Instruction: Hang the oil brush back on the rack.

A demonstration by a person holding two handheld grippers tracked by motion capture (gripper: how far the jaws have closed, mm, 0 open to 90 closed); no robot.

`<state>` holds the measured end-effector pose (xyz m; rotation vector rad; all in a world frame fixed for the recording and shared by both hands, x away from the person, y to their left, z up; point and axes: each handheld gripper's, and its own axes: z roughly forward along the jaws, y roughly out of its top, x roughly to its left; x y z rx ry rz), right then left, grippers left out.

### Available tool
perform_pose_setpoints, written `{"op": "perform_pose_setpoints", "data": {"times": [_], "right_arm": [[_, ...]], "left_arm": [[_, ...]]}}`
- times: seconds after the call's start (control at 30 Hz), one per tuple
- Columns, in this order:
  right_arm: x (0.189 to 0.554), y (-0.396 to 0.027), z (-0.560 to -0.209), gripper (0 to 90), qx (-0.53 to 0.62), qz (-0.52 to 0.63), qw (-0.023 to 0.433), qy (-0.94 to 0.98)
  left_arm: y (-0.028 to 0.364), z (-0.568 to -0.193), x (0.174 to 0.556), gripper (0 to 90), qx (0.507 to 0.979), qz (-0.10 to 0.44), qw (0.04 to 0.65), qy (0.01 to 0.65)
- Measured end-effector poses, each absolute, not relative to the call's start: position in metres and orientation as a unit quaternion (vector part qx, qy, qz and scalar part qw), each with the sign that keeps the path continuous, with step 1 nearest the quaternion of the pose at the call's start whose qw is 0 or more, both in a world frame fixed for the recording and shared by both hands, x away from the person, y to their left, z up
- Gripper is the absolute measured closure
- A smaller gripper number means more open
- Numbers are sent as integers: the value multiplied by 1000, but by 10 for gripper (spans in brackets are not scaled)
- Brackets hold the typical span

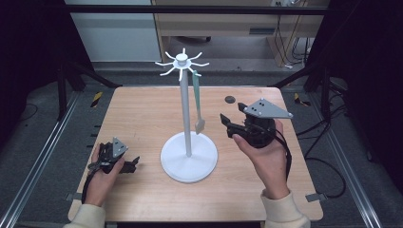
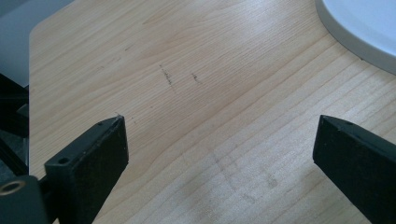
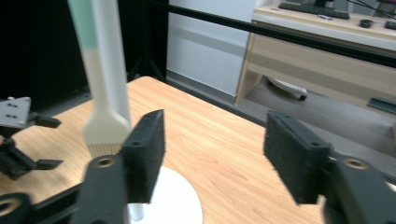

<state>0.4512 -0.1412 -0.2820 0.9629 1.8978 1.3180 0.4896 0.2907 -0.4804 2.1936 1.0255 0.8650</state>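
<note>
On wooden table (image 1: 142,118), unlabelled white stand (image 1: 188,161), hanging brush (image 1: 198,107).

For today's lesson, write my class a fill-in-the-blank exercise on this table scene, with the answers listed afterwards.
1. The green-handled brush hangs from a hook at the top of the ____ stand.
2. The stand's round base rests on the ____ table.
3. The jaws of the left hand-held gripper are ____, with nothing between them.
4. The right hand-held gripper is on the same side of the pole as the ____.

Answers: white; wooden; open; brush
</note>
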Motion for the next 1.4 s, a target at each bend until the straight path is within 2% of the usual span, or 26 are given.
{"op": "perform_pose_setpoints", "data": {"times": [0.13,0.17,0.23,0.27,0.4,0.9,1.4], "right_arm": [[453,-142,-284,237,373,489,321,720],[454,-143,-286,183,376,481,330,721],[455,-143,-286,167,376,479,334,720],[456,-144,-288,121,377,473,343,719],[458,-146,-292,77,377,469,346,720],[476,-170,-323,87,408,440,353,718],[498,-215,-388,100,459,413,323,717]], "left_arm": [[291,-480,490,29,818,322,283,383],[290,-480,490,29,819,322,282,382],[290,-480,490,29,819,322,283,382],[290,-480,490,29,819,322,283,382],[290,-480,490,29,819,322,283,382],[292,-479,489,29,816,326,284,384],[291,-477,488,29,807,335,296,386]]}}
